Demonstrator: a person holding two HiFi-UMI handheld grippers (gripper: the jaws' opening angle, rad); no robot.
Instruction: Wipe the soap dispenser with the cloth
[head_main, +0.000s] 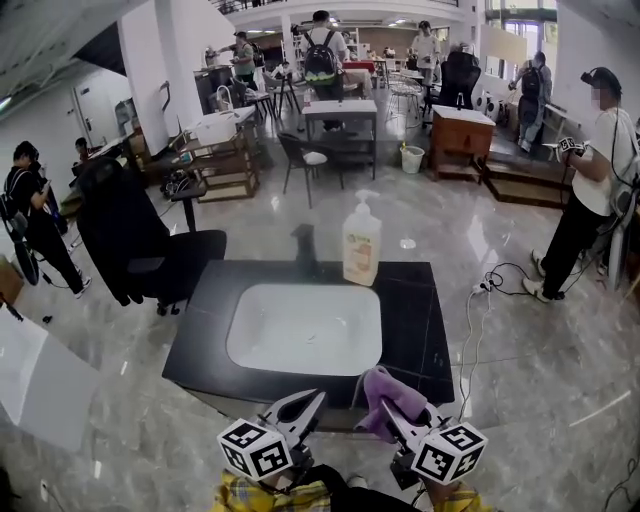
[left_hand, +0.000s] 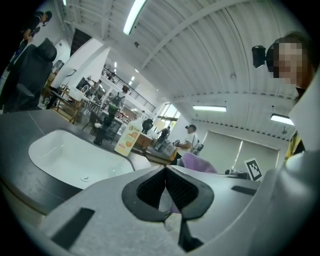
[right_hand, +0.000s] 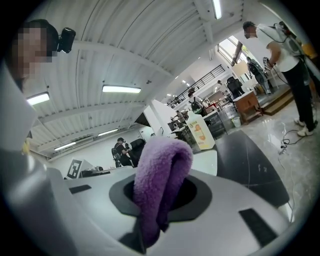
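Purple fleecy cloth (right_hand: 162, 165) pinched by right gripper (right_hand: 159, 197) | left gripper (left_hand: 166, 175) pressed together | best: reach far to orange-labelled plastic pump soap dispenser (head_main: 362, 245), wipe lightly without toppling it

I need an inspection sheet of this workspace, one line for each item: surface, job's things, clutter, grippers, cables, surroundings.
Surface: black counter with a white sink basin set in it.
Job's things: soap dispenser upright behind the basin; purple cloth away from it, at the near edge.
Clutter: nothing seen on the counter.
Grippers: left gripper shut, empty; right gripper shut on the cloth.
Cables: white cable on the floor right of the counter.
Surroundings: black office chair at left; people and tables beyond.
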